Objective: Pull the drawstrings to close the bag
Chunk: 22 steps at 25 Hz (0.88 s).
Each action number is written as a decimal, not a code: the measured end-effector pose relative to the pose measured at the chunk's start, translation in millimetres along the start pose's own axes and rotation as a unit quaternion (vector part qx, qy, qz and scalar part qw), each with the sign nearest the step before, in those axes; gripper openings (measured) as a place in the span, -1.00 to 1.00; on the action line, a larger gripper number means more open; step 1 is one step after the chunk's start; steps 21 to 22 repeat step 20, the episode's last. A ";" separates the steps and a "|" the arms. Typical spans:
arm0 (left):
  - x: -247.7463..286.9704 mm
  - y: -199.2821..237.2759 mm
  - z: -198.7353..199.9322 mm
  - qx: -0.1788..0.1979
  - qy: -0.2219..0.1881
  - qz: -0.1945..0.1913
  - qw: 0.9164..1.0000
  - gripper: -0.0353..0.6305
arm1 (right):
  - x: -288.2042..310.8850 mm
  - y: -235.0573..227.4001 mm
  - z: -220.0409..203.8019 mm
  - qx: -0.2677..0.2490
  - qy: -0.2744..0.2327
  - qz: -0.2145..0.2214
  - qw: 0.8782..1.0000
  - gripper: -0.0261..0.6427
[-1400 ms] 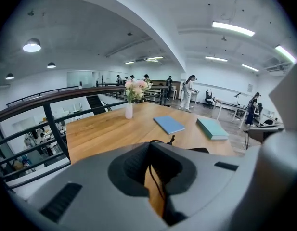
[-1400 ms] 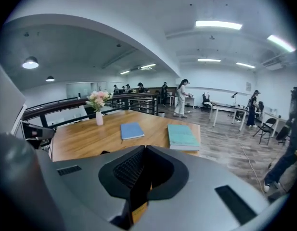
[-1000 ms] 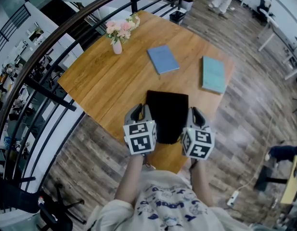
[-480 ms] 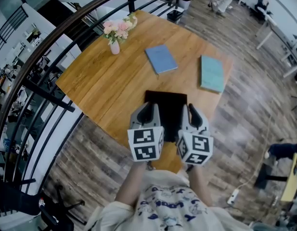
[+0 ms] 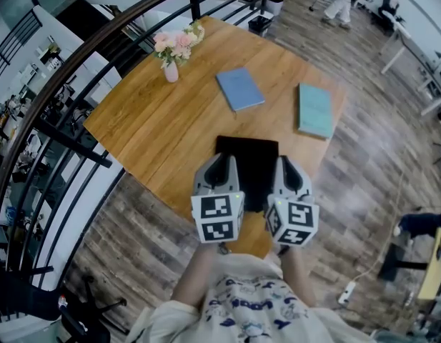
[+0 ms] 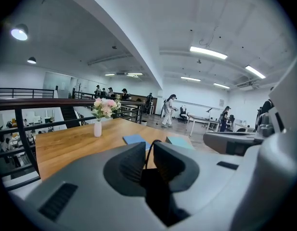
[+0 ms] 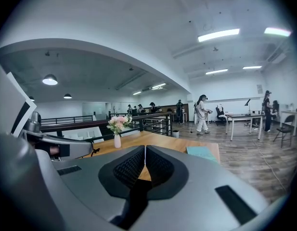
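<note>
Black cloth bag (image 5: 247, 156), left claw (image 6: 148, 156) just parted round cord (image 6: 147, 150), right claw (image 7: 145, 156) just clenched

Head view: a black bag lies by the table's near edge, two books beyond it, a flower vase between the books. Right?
No. The head view shows the flower vase left of both the blue book and the teal book, not between them. The rest holds.
</note>
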State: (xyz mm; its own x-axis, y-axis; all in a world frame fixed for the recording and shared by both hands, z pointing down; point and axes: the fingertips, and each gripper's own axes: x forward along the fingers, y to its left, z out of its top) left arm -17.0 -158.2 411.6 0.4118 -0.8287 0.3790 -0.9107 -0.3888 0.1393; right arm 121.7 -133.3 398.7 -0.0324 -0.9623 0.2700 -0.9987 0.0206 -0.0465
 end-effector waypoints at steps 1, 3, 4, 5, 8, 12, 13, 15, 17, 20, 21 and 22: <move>-0.2 0.5 -0.6 0.000 0.001 0.000 1.000 -0.75 | 0.0 -0.1 0.1 -0.001 0.000 -0.001 1.000 -0.89; -0.4 1.3 -1.1 0.000 0.002 0.001 1.000 -0.76 | 0.4 0.1 -0.7 -0.002 0.003 -0.002 1.000 -0.89; -0.3 1.6 -1.1 0.001 0.002 0.001 1.000 -0.75 | 0.8 0.2 -1.5 -0.002 0.005 -0.002 1.000 -0.89; -0.2 1.9 -1.2 0.001 0.002 0.002 1.000 -0.75 | 1.2 0.4 -2.4 -0.002 0.006 -0.002 1.000 -0.89; -0.2 2.0 -1.6 0.003 0.002 0.002 1.000 -0.75 | 1.6 0.6 -5.1 -0.002 0.009 -0.002 1.000 -0.89; -0.9 3.2 -4.0 0.005 0.003 0.004 1.000 -0.76 | 1.3 1.2 -7.4 -0.003 0.011 -0.002 1.000 -0.89; -0.7 3.8 -4.5 0.005 0.004 0.004 1.000 -0.76 | 1.7 1.2 -7.6 -0.003 0.012 -0.002 1.000 -0.89; 0.4 4.9 -4.9 0.005 0.005 0.005 1.000 -0.75 | 3.2 0.8 -7.4 -0.002 0.014 -0.003 1.000 -0.89; 0.9 5.9 -5.1 0.004 0.006 0.005 1.000 -0.76 | 4.2 0.1 -7.3 -0.002 0.014 -0.005 1.000 -0.89; 0.5 6.8 -6.1 0.005 0.007 0.006 1.000 -0.75 | 3.7 -1.6 -7.1 -0.002 0.014 -0.007 1.000 -0.89; 0.5 6.8 -6.1 0.005 0.007 0.006 1.000 -0.75 | 3.7 -1.6 -7.1 -0.002 0.014 -0.007 1.000 -0.89; 0.5 6.8 -6.1 0.005 0.007 0.006 1.000 -0.75 | 3.7 -1.6 -7.1 -0.002 0.014 -0.007 1.000 -0.89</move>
